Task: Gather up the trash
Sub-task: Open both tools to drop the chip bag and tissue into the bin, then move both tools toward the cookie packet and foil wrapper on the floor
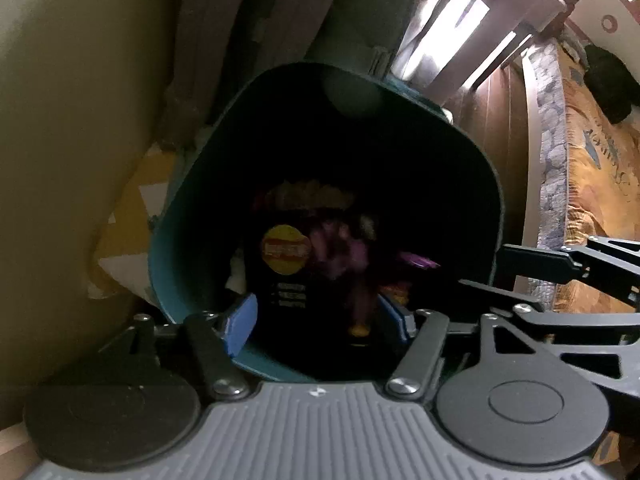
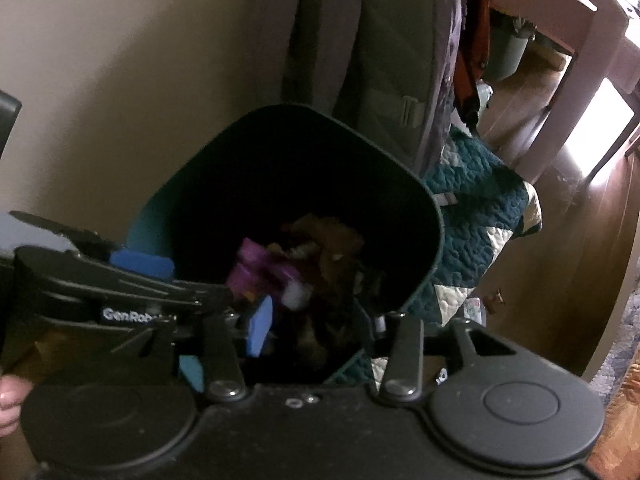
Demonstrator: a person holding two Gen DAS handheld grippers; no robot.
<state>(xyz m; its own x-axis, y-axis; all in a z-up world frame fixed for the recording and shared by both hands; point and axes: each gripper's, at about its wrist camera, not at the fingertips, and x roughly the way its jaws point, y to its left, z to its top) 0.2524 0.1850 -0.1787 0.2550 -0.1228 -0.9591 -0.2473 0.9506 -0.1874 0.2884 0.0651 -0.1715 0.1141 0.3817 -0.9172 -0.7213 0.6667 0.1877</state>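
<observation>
Both my tongs point steeply down into the dark teal square-mouthed plastic trash bin, which sits right under them against the beige wall.

Left tongs: jaws stand apart, blue pads on either side of the bin's mouth, nothing pressed between them. A blurred purple wrapper is below and just ahead of the gap, loose, apparently inside the bin; motion blur stops me telling if it rests on the pile. Next to it, a dark packet with a round yellow and red label lies in the bin, left of the purple piece.

Right tongs: only the left blue pad is clear, the other side is dark. Gap looks moderate, nothing gripped. The same purple wrapper sits ahead of the pads amid brownish crumpled trash in the bin.

The right tongs show at the right edge of the left view, over the bin rim. The left tongs show at the left of the right view, blue pad over the rim.

A teal and cream quilted blanket lies right of the bin on the wooden floor. Fingertips show at the lower left edge.
</observation>
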